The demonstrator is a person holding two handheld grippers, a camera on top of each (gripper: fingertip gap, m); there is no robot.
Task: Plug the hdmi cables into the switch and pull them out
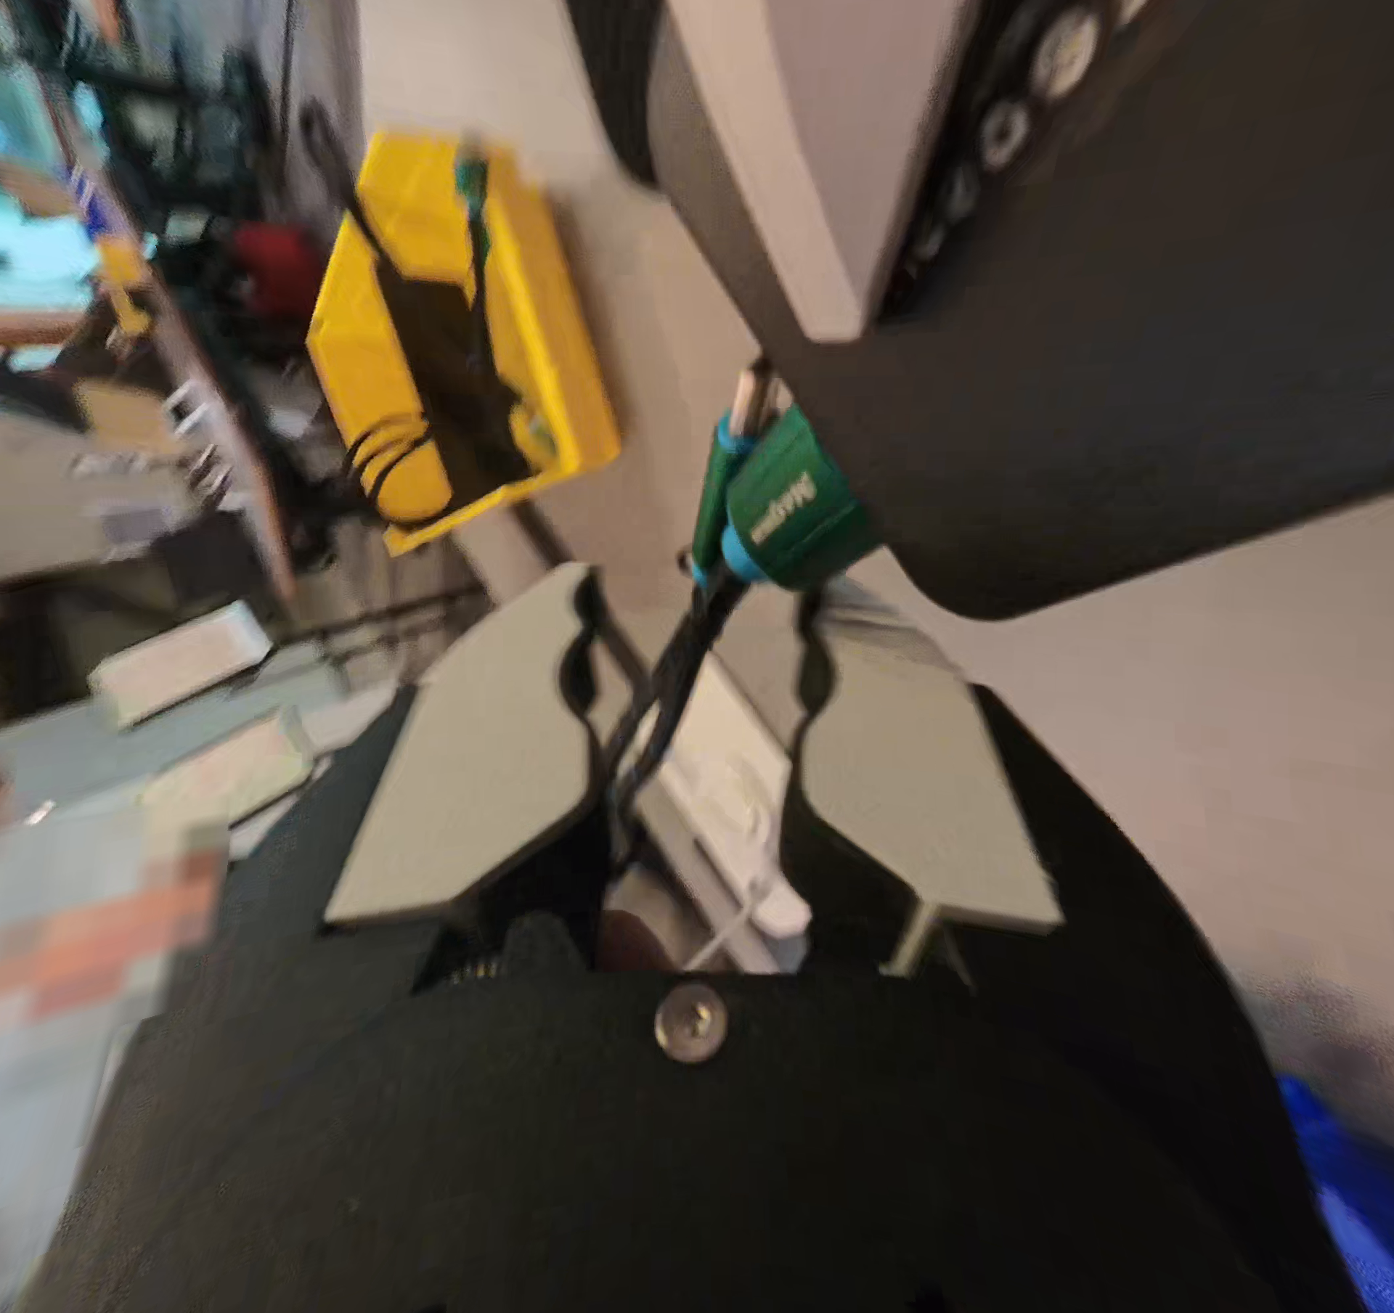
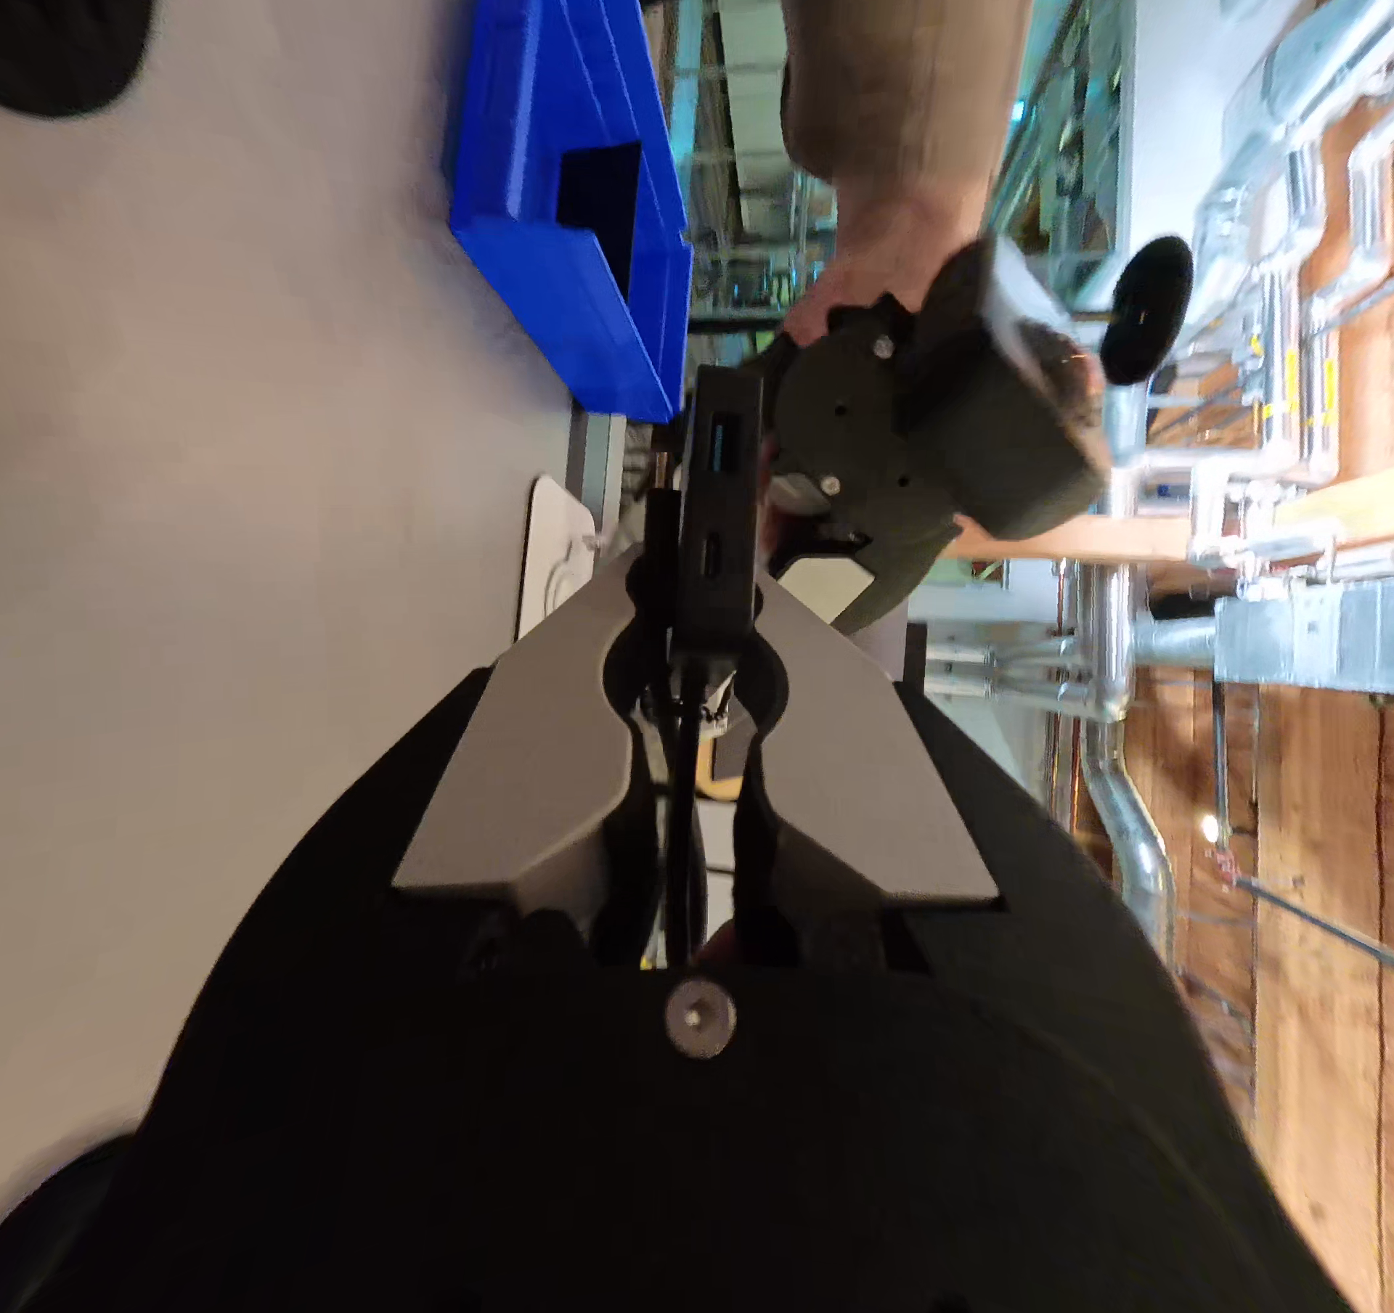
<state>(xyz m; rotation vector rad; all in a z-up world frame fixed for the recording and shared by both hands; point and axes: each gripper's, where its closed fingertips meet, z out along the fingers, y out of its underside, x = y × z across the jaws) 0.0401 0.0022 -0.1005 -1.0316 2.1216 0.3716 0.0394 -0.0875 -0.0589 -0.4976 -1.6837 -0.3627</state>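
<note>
HDMI switch [image 2: 716,515]: slim black box with ports along its visible edge, held at its near end between the grey fingertips of the right gripper [image 2: 698,624], jaws pinching it; a black cable [image 2: 683,824] runs from its near end back between the fingers. HDMI plugs [image 1: 777,500]: two green-bodied connectors with blue collars, side by side, one bare metal tip showing; they sit just beyond the left gripper [image 1: 698,613], whose jaws stand spread and grip nothing. Their two black leads [image 1: 664,681] pass down through the gap between the grey fingers [image 1: 490,741]. Whether either plug is seated in the switch cannot be told; a large dark blurred body covers that spot in the left wrist view. Yellow bin [image 1: 460,327]: on the pale tabletop [image 1: 664,274], far left of the plugs, holding black cabling. Blue bin [image 2: 573,168]: on the same tabletop, far from the switch, near the table edge. Left gripper's black body, seen in the right wrist view, lies just right of the switch, held by a person's hand [image 2: 882,259] in a tan sleeve [image 2: 898,32]. Both views are motion-blurred.
</note>
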